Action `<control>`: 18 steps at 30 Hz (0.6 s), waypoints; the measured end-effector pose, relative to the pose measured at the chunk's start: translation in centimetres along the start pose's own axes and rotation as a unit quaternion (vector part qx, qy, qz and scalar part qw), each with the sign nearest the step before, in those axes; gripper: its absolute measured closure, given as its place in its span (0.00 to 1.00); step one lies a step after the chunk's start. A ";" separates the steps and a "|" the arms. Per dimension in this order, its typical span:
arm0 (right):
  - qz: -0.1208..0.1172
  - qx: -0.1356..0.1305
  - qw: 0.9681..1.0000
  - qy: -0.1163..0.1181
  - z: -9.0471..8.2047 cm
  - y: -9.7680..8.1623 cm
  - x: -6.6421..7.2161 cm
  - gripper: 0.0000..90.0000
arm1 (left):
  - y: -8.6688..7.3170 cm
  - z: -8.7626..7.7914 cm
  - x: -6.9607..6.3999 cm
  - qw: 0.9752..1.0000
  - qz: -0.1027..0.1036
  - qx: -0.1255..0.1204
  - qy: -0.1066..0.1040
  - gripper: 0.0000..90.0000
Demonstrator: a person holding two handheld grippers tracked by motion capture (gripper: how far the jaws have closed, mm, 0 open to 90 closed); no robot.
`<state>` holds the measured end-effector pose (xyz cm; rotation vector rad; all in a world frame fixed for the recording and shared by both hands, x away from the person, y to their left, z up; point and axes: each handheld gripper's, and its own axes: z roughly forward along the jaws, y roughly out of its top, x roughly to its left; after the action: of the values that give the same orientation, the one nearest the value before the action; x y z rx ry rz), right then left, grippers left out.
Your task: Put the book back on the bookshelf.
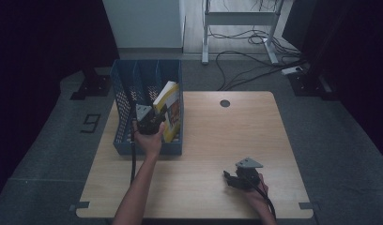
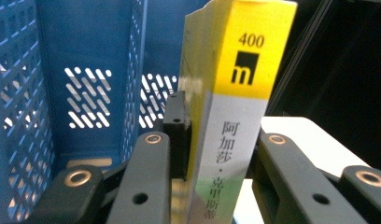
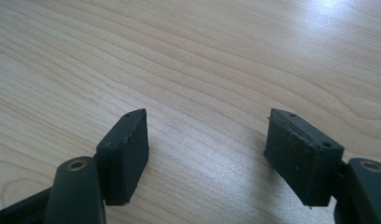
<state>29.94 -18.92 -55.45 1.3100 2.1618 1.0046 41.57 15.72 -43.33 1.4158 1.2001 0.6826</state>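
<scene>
A yellow and white book stands tilted in the right-hand slot of a blue mesh file rack at the table's back left. My left gripper is shut on the book. In the left gripper view the book's spine sits upright between my left gripper's black jaws, with the rack's blue wall behind and to the left. My right gripper rests low over the table's front right. It is open, and bare wood shows between its pads.
The wooden table has a round cable hole at the back. The rack's other slots look empty. Cables and a desk frame lie on the floor beyond the table.
</scene>
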 end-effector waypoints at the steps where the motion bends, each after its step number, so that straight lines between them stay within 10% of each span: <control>1: 0.000 0.000 1.000 0.000 0.0 0.0 0.0 0.33 | 0.0 -0.1 0.0 1.000 0.001 0.002 0.000 0.81; 18: 0.000 0.000 1.000 0.000 0.0 0.0 0.0 0.33 | -1.2 -1.8 0.4 1.000 0.011 0.012 -0.010 0.79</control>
<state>29.95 -18.92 -55.45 1.3094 2.1614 1.0040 39.68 16.59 -44.13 1.4554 1.1820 0.6696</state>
